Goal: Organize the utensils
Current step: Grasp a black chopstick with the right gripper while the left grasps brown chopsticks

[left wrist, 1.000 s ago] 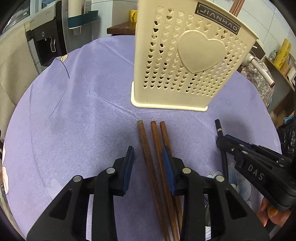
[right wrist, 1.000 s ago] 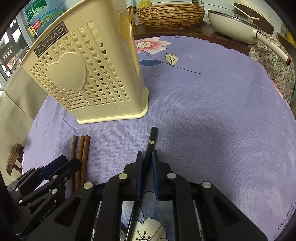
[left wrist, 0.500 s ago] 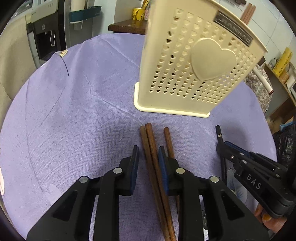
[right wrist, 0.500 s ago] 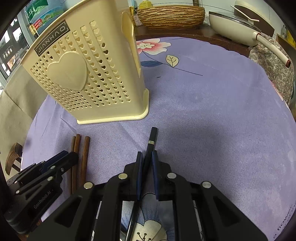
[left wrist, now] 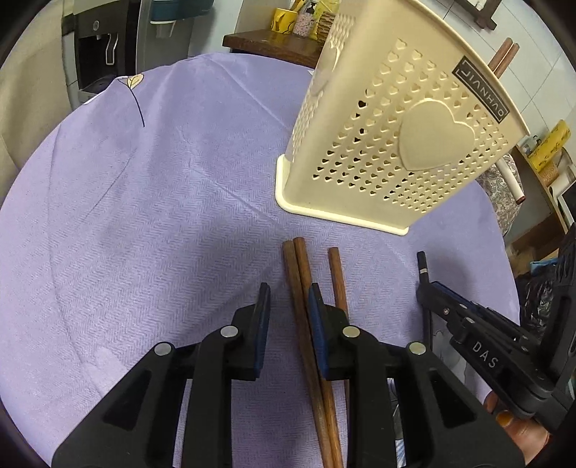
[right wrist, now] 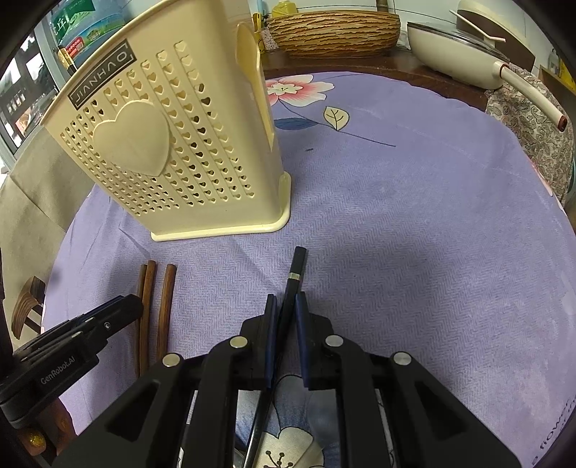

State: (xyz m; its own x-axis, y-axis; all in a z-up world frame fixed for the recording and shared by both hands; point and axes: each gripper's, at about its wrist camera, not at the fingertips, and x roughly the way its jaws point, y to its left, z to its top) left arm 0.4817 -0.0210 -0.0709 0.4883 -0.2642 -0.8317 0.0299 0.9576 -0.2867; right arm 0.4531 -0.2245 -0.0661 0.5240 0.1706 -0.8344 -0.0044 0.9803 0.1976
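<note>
A cream perforated utensil holder [left wrist: 396,151] [right wrist: 172,151] with a heart on its side stands on the lilac tablecloth [left wrist: 144,216]. Two brown chopstick ends [left wrist: 504,57] stick out of its top. Three brown chopsticks lie in front of it. My left gripper [left wrist: 288,295] [right wrist: 122,309] straddles two of them [left wrist: 298,288], and a gap shows beside its left pad. The third chopstick [left wrist: 336,273] [right wrist: 168,295] lies just outside the right pad. My right gripper [right wrist: 285,298] [left wrist: 426,288] is shut on a black chopstick [right wrist: 297,262] with a silver band, low over the cloth.
A cream pan with a long handle [right wrist: 450,54] and a woven basket [right wrist: 331,32] sit beyond the table's far edge. A water dispenser [left wrist: 97,46] stands at the far left. A fingertip [left wrist: 511,428] shows under the right gripper.
The left jaws narrowed and shifted left: three brown chopsticks lay between them, now two do and the third lies outside. The left view rolled. The right gripper kept still.
</note>
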